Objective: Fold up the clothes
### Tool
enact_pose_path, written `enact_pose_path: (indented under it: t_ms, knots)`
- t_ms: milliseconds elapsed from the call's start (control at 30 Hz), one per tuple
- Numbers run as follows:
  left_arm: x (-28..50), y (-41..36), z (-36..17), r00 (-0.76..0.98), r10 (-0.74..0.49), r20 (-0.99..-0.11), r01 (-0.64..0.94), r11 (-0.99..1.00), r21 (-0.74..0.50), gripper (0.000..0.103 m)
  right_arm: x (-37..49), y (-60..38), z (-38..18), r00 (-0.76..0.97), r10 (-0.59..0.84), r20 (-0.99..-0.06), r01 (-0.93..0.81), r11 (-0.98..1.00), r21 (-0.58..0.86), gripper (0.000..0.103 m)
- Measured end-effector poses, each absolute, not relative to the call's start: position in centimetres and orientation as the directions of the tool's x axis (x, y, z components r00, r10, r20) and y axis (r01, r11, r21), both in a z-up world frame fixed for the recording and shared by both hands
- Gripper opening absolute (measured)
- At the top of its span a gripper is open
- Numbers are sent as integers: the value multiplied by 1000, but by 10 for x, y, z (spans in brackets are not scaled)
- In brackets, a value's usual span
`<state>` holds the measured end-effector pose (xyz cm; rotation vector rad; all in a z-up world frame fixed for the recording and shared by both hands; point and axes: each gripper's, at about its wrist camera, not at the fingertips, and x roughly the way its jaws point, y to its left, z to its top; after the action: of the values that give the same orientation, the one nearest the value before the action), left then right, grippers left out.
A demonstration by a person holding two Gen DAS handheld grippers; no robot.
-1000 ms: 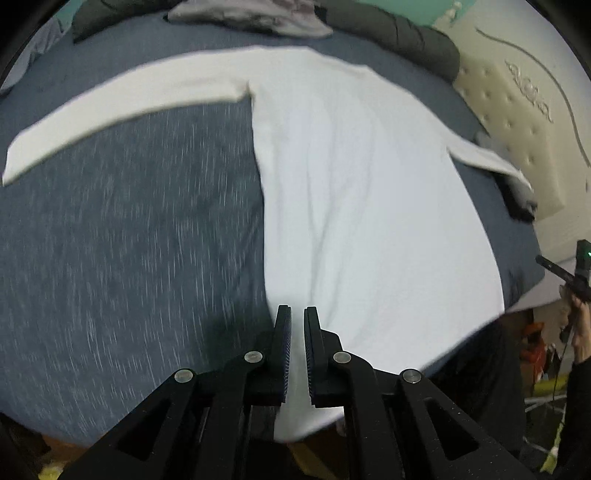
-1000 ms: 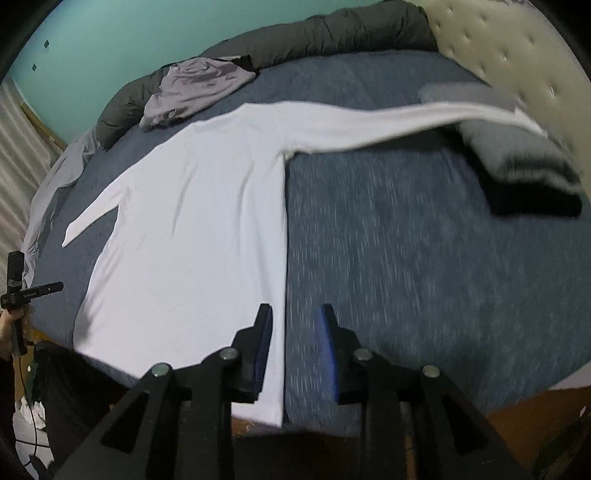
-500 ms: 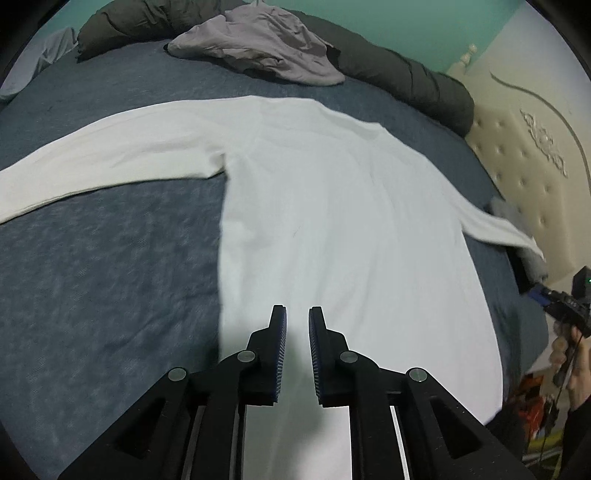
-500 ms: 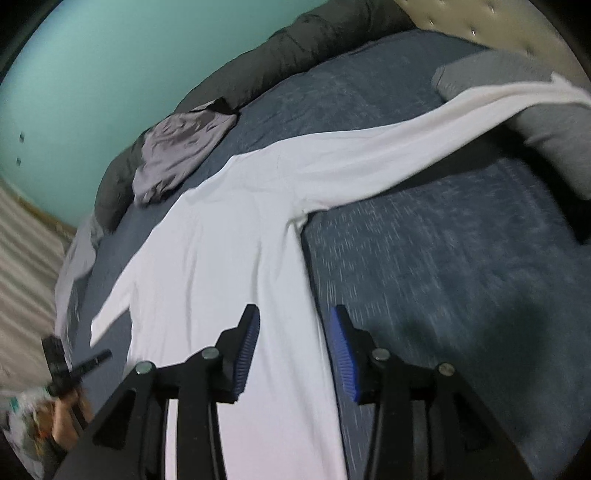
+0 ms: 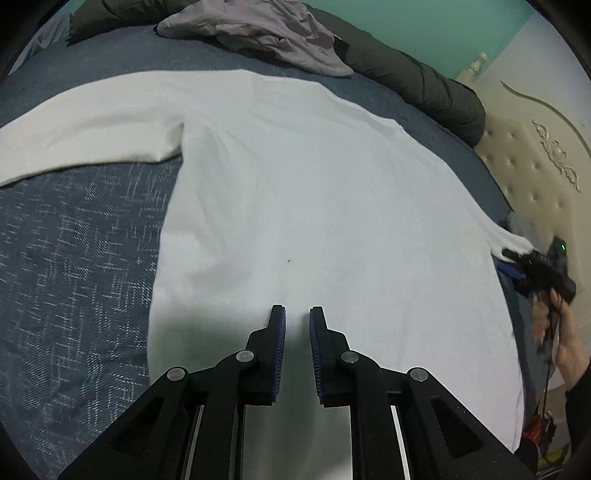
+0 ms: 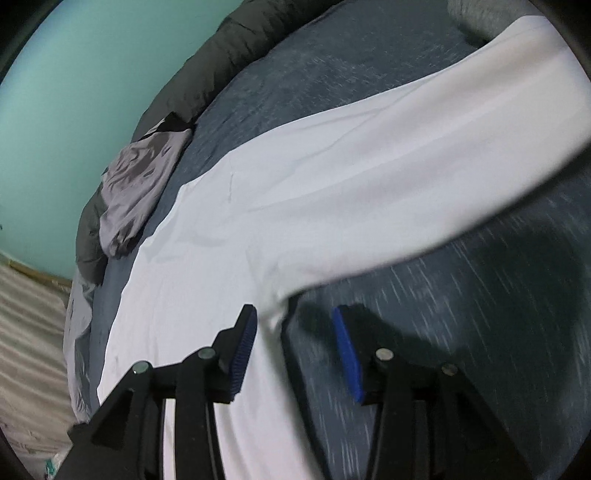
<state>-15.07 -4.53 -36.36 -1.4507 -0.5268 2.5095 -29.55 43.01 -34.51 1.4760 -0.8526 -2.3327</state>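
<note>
White long-sleeved shirt (image 5: 303,192) lies spread flat on the blue bed (image 5: 74,258), both sleeves stretched outward. The knit looks thin, soft and light, likely to sag and drag on the bedcover; cuff, underarm seam or hem edge offer the firmest purchase. Left tool (image 5: 296,325), fingers narrowly parted and empty, hovers over the body. Right tool (image 6: 293,325), spread wide and empty, straddles the underarm edge. A crumpled grey garment (image 5: 258,29) lies beyond.
</note>
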Motion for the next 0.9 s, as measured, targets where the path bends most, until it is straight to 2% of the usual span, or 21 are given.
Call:
enact_pose_path:
  t_ms: [167, 200, 233, 300, 333, 633, 767, 900]
  knots:
    - [-150, -50, -368, -506, 362, -783, 16, -904, -428, 14, -303, 435, -351, -480, -505, -718, -124, -771, 625, 43]
    - [-150, -50, -368, -507, 364, -782, 14, -903, -429, 14, -304, 437, -352, -486, -505, -714, -130, -766, 630, 38]
    - [-150, -50, -368, -507, 364, -781, 10, -904, -428, 14, -305, 438, -353, -492, -505, -710, -135, -761, 635, 25]
    - [-151, -48, -369, -506, 371, -779, 6, -901, -434, 14, -307, 441, -354, -504, -504, -701, -145, -751, 644, 8]
    - [-151, -47, -370, -504, 373, -779, 2, -902, -433, 14, -308, 442, -355, -510, -504, -697, -149, -746, 649, 5]
    - [-149, -39, -367, -498, 375, -782, -31, -909, -416, 14, -311, 441, -353, -514, -443, -734, -141, -801, 582, 3]
    - [-148, -39, -367, -497, 377, -781, -32, -908, -418, 14, -307, 448, -362, -499, -455, -737, -167, -784, 597, 5]
    - [-150, -38, -367, -496, 377, -782, -28, -907, -420, 14, -299, 454, -342, -485, -400, -778, -126, -848, 515, 7]
